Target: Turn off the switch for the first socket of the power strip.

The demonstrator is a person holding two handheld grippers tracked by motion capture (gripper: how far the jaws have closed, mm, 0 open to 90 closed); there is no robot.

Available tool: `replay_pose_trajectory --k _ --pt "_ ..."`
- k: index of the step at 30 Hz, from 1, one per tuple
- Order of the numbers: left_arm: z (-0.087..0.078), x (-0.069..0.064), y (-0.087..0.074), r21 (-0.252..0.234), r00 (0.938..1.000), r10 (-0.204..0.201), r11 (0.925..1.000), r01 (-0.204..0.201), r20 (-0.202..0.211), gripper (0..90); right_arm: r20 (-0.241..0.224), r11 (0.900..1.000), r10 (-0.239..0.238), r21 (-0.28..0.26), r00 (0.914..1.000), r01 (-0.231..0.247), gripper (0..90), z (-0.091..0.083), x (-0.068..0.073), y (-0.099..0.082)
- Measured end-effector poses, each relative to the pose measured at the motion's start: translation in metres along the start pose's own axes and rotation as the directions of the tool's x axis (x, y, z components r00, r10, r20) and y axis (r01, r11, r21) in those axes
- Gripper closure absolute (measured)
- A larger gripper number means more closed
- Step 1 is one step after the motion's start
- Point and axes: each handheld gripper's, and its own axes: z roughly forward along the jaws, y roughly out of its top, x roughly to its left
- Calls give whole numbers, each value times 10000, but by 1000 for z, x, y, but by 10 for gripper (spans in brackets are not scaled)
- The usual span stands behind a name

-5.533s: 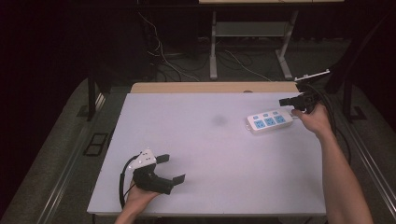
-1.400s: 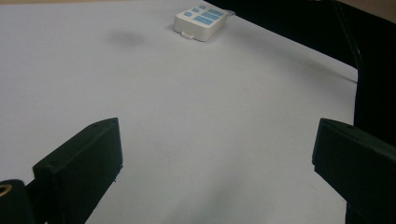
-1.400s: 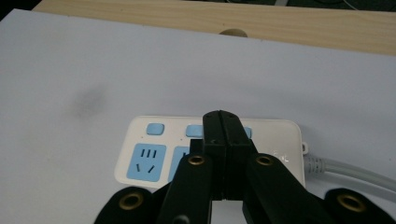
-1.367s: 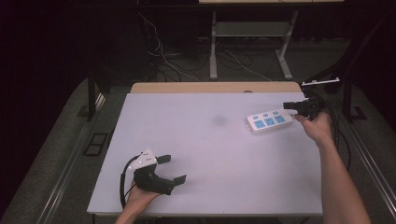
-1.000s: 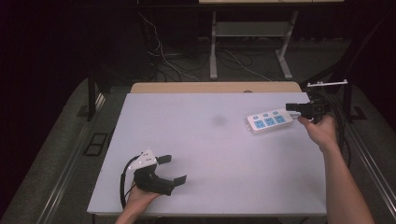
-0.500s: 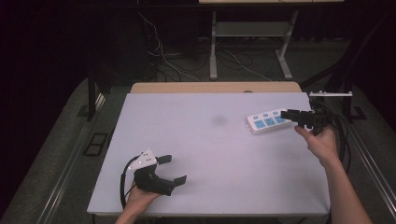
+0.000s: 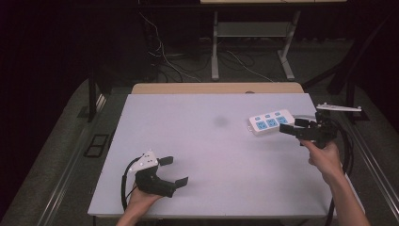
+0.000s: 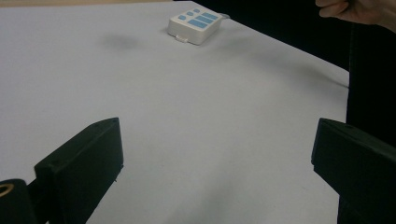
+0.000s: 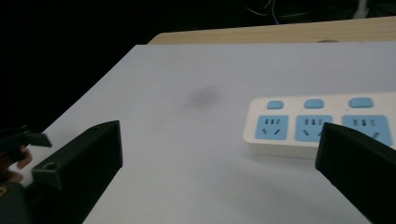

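A white power strip (image 7: 270, 122) with three blue sockets lies flat near the right edge of the white table (image 7: 211, 150). My right gripper (image 7: 294, 127) hovers just off its right end, open, jaws pointing left toward it and holding nothing. In the right gripper view the power strip (image 9: 322, 126) lies ahead between the wide-apart jaws of the right gripper (image 9: 219, 177). My left gripper (image 7: 173, 170) rests open and empty at the table's front left. In the left gripper view the left gripper (image 8: 219, 177) faces bare table, with the power strip (image 8: 195, 21) far off.
A dark smudge (image 7: 219, 121) marks the table's middle. A wooden strip (image 7: 216, 88) runs along the far edge. Cables and a metal stand (image 7: 254, 28) are on the dark floor behind. The table edge drops off close to the right hand (image 7: 324, 157).
The right gripper has come down and toward the person, from past the strip's far right end to level with its right end. The left gripper and the power strip have stayed put.
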Motion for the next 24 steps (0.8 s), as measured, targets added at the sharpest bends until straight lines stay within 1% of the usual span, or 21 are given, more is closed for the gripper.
replay_pose_trajectory --k 5,8,15,19,20,22,24 --pt "0 0 0 -1 10000 5 10000 -5 10 9 -521 9996 -266 -26 9983 265 4 -3 11 -9" --pt "0 0 0 -10 10000 -4 10000 4 3 9 -723 9990 -454 19 9963 457 4 -4 18 -14" --pt "0 0 0 1 10000 2 10000 -2 16 9 -1169 9972 -666 272 9909 702 4 -5 29 -27" --pt "0 0 0 12 10000 -6 10000 6 21 9 -1274 9956 -758 447 9889 821 4 -4 32 -34" --pt "0 0 0 11 10000 -9 10000 9 17 9 -1314 9946 -808 541 9880 885 4 -3 33 -38" --pt "0 0 0 14 10000 -5 10000 5 7 9 -1311 9942 -826 572 9879 907 4 -2 33 -41" --pt "0 0 0 24 10000 -9 10000 9 -2 9 -1376 9928 -886 676 9865 986 4 -2 35 -47"
